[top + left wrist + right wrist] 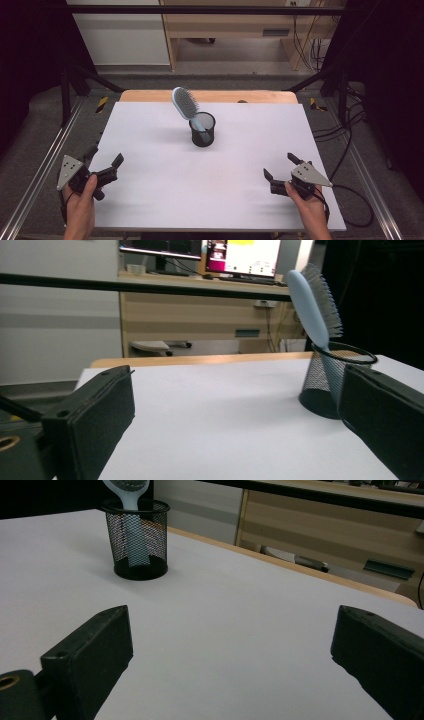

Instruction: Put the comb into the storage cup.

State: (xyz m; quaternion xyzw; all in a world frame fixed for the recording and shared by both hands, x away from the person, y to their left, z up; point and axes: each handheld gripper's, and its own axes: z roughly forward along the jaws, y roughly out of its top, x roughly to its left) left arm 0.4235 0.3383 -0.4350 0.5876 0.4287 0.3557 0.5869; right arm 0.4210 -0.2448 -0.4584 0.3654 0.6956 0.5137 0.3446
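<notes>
Brush (185,103) standing tilted, handle down, in mesh cup (202,129) mid-surface (165,185). Left tongs (106,161) and right tongs (280,165) wide open, empty, near front corners.

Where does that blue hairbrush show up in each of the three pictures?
High view: hairbrush upper centre, leaning left from the mesh cup.
Left gripper view: upper right, above the cup's rim.
Right gripper view: top left, head cropped.
Shared landmark: the black mesh cup.
</notes>
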